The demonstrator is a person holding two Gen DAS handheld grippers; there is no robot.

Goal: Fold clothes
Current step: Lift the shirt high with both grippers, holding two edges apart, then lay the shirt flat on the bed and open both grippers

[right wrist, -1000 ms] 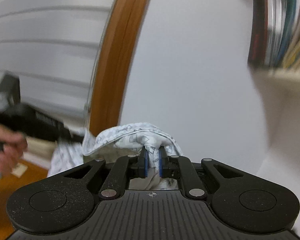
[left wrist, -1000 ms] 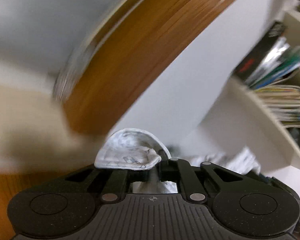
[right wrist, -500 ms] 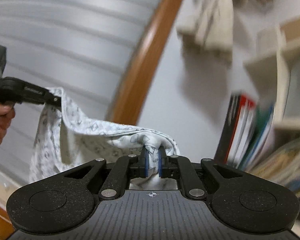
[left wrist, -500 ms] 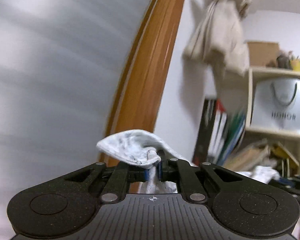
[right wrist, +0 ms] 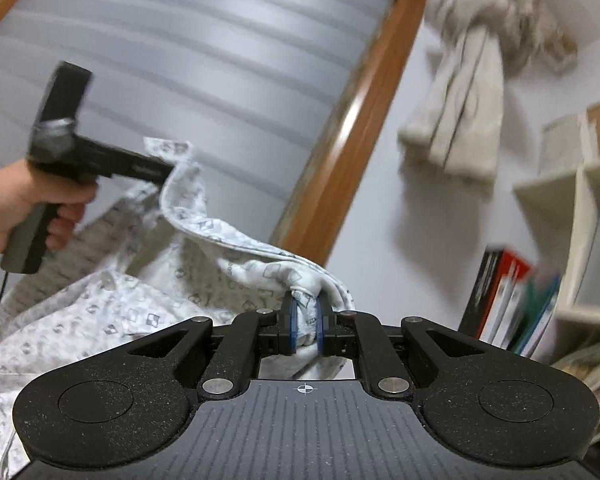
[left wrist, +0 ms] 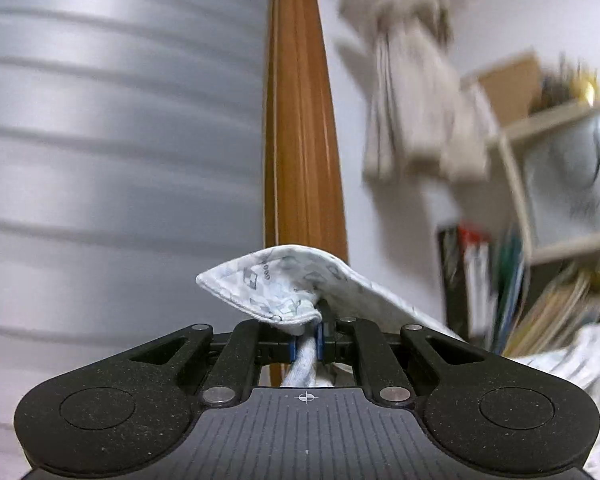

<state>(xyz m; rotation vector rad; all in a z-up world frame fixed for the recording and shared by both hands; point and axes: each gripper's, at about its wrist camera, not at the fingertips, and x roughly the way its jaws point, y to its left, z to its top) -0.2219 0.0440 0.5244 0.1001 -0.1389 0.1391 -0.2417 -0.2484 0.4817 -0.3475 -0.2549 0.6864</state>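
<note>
Garment (right wrist: pixel 112 320) held aloft, no surface in view. Left gripper (left wrist: pixel 307 342) jaws clamped on one hem corner, right gripper (right wrist: pixel 305 330) jaws clamped on another. Hem spans between them; body hangs below. Neither hand nearer.

A lived-in room at home — a wood-framed window (right wrist: pixel 340 160) with a grey blind (left wrist: pixel 120 140). Crowded bookshelves (left wrist: pixel 516 200) stand beside it — a beige garment (right wrist: pixel 460 112) hangs on the wall.
</note>
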